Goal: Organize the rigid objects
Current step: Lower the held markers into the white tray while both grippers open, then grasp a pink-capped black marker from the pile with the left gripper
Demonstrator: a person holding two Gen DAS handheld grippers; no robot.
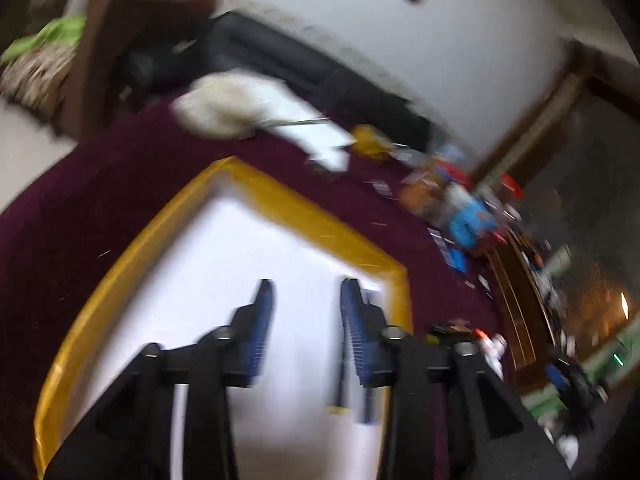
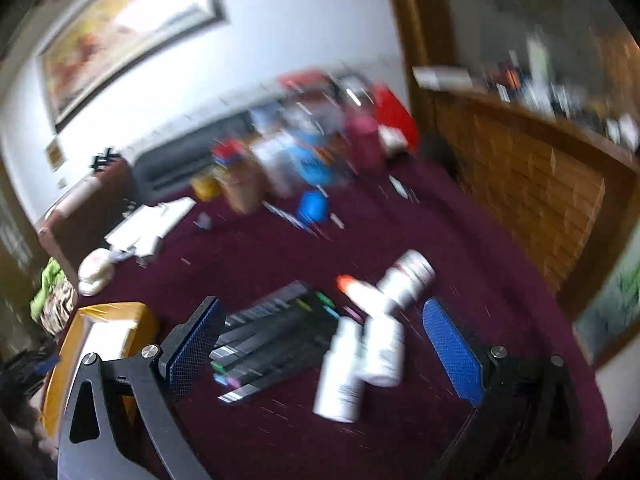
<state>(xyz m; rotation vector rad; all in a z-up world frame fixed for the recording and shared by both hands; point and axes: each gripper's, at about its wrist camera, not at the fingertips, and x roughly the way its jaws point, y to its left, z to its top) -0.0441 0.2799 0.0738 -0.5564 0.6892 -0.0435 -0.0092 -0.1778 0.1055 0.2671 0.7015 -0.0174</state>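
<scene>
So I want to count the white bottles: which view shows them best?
The right wrist view: the white bottles lie clustered on the maroon cloth beside the markers. The left wrist view catches only a blurred sliver behind its claw.

Left gripper (image 1: pixel 307 312), right gripper (image 2: pixel 320 344): black angular plastic frames, round silver screw heads, jaws faced with blue ribbed pads (image 2: pixel 454 350).

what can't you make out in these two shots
- Left wrist view: what lies in the yellow-rimmed box; motion blur, and the left hand-held gripper covers its lower part.
- Right wrist view: labels on the white bottles; blurred.
- Right wrist view: colour and count of the markers; smeared, partly behind the right hand-held gripper.
- Both views: the far pile of clutter; too blurred to name.
</scene>
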